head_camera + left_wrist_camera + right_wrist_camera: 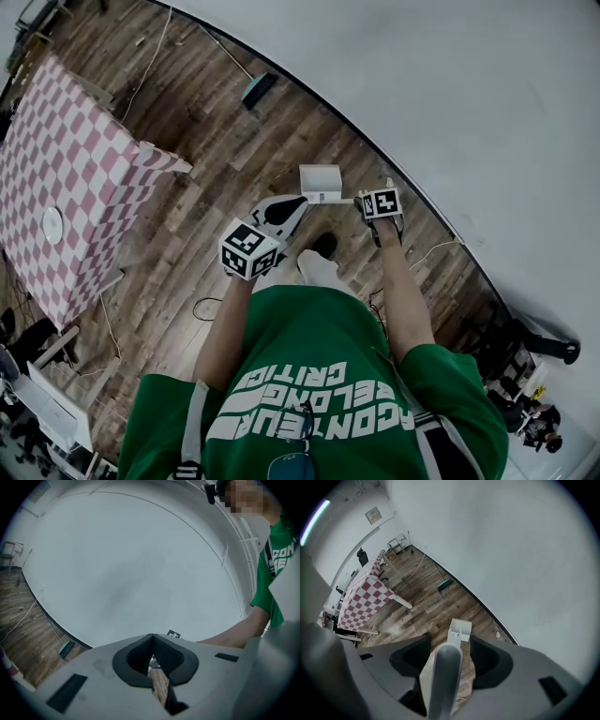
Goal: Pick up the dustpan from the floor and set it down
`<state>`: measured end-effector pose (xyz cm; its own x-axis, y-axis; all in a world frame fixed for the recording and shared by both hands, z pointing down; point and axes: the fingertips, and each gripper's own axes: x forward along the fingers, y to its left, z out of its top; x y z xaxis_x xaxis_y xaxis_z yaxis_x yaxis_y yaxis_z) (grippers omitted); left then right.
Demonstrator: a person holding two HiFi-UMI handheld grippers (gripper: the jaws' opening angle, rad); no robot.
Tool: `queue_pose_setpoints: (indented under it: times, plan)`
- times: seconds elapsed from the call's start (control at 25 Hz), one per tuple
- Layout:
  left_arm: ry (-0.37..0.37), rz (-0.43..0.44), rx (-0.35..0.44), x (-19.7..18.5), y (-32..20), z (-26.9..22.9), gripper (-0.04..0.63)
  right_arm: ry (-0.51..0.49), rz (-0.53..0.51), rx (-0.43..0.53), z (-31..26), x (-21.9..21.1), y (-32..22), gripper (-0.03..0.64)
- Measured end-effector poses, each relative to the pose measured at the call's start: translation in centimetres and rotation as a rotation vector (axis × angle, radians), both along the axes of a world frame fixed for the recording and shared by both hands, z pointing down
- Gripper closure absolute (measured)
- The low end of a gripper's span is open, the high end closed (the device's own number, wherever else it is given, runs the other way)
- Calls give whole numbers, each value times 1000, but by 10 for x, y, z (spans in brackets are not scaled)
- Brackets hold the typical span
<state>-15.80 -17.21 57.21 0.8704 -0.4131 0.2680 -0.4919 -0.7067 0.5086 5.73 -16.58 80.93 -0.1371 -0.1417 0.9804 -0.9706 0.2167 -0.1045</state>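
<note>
Watching from the side here: the white dustpan [321, 181] sits on the wood floor [206, 169] near the wall [450, 94], with its long grey handle [443, 681] sticking up toward the person. The right claw [450, 643] is spread wide with that handle standing between the pads, not pinched, and there's a gap on either side. The left claw [152, 641] is pressed together on nothing. My worry is that smooth round handle. With nothing squeezing it, it could flop over, or twist in a lazy grip so the pan swings into the wall. Can't quite tell if the pan sits flat.
</note>
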Motion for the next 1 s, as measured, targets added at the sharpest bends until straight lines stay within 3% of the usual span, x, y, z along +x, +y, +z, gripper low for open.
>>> queue_pose_setpoints:
  times: [0.32,0.6,0.68,0.76,1.0]
  plan:
    - [-24,8,-16,-17,4,5,598,55,-3,-145,42,0,3,367]
    - [-36,19,-39,-21,7,12,598,70,22,-142,45,2,-9,375]
    - [-40,25,-43,-20,8,13,598,83,29,-146,46,3,-8,455]
    - [-41,28,-45,-17,7,14,598,109,21,-144,47,7,-6,487]
    - [-48,32,-46,-14,5,15,598,113,30,-148,47,16,1,494]
